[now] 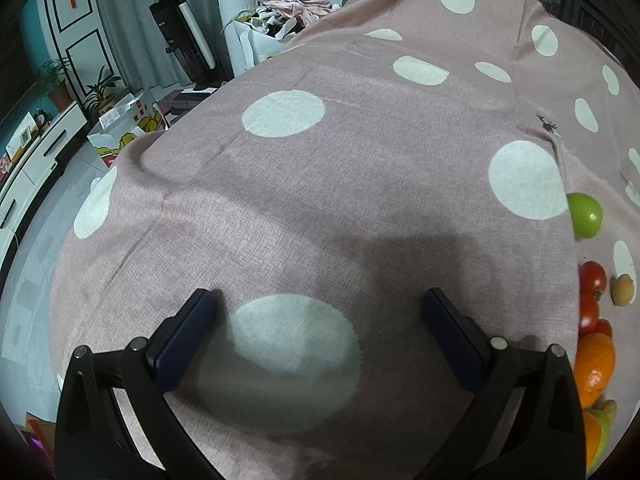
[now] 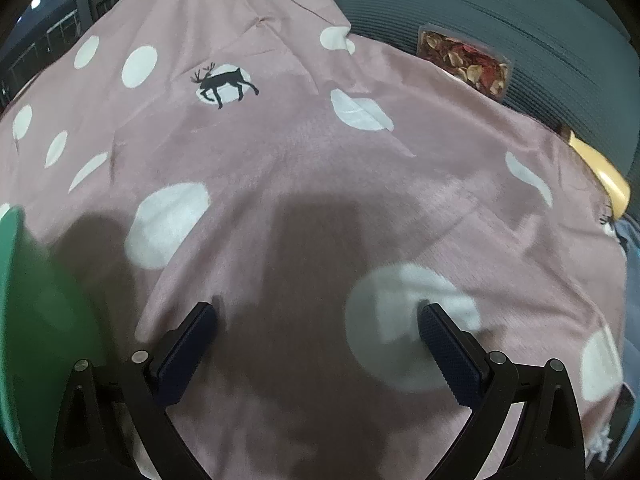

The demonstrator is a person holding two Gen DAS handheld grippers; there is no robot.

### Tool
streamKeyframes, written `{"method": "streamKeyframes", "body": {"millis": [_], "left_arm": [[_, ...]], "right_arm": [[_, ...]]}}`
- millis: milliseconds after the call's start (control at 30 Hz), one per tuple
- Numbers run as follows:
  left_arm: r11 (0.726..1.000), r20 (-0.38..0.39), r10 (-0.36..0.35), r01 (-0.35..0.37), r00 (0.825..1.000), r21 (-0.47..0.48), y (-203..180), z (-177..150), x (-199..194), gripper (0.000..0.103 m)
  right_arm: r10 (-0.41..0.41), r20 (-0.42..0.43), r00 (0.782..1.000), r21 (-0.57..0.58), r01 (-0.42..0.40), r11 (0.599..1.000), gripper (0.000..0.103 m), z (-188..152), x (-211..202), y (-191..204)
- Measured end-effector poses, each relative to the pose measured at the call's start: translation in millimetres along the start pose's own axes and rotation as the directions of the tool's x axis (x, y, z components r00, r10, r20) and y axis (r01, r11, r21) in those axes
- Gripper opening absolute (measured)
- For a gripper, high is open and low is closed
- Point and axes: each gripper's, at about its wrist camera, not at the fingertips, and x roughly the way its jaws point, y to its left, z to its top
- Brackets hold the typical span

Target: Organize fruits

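Note:
In the left wrist view, fruits lie at the far right edge on the pink dotted cloth (image 1: 320, 184): a green apple (image 1: 585, 215), red tomatoes (image 1: 591, 280), a small tan fruit (image 1: 623, 290), an orange (image 1: 593, 368) and more orange and green fruit (image 1: 597, 436) below. My left gripper (image 1: 320, 308) is open and empty over the cloth, left of the fruits. My right gripper (image 2: 318, 316) is open and empty over the same cloth (image 2: 320, 152). A blurred green object (image 2: 36, 320) fills the left edge of the right wrist view.
Left of the table the floor drops away, with a white cabinet (image 1: 36, 152), potted plants (image 1: 100, 92) and boxes (image 1: 124, 128). In the right wrist view a dark ribbed cushion (image 2: 500, 12), a clear packet of dried bits (image 2: 464, 60) and a yellow object (image 2: 600, 172) lie at the back right.

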Motion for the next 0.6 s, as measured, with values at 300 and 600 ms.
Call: {"method": "streamKeyframes", "body": {"millis": [300,600], "left_arm": [[0.993,0.127,-0.094,0.084,0.987,0.077,-19,2,-79,0.097],[0.964,0.202,-0.231,0.196,0.952,0.180,-47,-9,-150,0.097]], "right_arm": [[0.021,0.245,0.969,-0.128,0.011,0.992,0.100,-12,-123,13],[0.302,0.305,0.903,-0.265,-0.224,0.938,0.100,-39,-211,68]]}}
